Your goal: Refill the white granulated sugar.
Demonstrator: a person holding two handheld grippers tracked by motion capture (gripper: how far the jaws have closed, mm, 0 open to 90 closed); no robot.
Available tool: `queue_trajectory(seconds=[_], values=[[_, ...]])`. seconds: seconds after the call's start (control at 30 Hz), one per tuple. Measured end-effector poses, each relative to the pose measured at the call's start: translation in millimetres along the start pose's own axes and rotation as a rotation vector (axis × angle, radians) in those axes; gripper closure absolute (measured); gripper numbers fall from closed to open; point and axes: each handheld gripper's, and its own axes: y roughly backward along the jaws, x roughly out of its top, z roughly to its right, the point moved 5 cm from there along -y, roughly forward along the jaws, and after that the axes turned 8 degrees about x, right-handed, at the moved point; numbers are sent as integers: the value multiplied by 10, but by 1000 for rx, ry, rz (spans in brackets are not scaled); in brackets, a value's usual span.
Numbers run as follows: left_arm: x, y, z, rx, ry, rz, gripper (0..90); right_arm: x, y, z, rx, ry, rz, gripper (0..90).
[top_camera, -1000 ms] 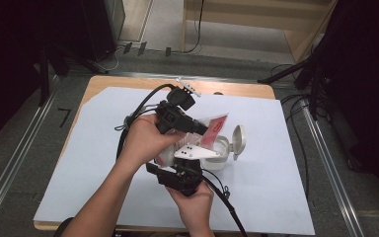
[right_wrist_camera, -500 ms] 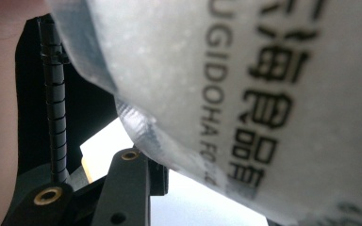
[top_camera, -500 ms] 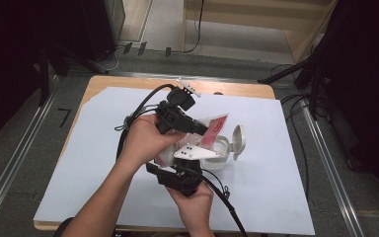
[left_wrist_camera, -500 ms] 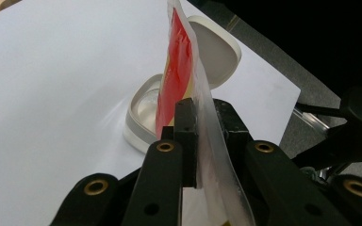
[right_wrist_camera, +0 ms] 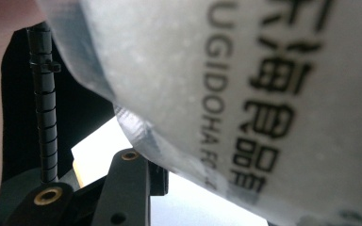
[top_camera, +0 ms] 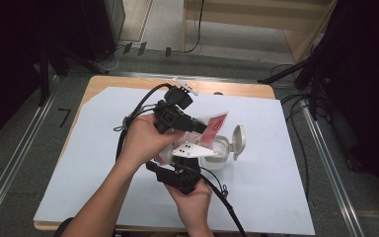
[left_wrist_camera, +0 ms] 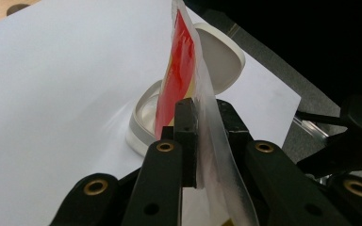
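A white tub (top_camera: 216,157) with its hinged lid (top_camera: 238,141) swung open is seen on the white sheet (top_camera: 79,148) covering the table; its contents cannot be made out. Above the tub, a red-and-clear packet (left_wrist_camera: 185,70) is held edge-up, its long axis slanting up and away from the left gripper (top_camera: 192,121), whose jaws are pressed together on the packet's clear edge. The right gripper (top_camera: 187,157) is raised from below against the packet's printed clear end; its jaws seem to be pinching it, though the close view is blurred.
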Motion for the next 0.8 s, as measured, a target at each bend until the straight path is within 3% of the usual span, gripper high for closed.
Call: queue_trajectory(seconds=[0.8], values=[[21,39,61,13,-13,12,826,22,22,-41,-5,23,0,629]])
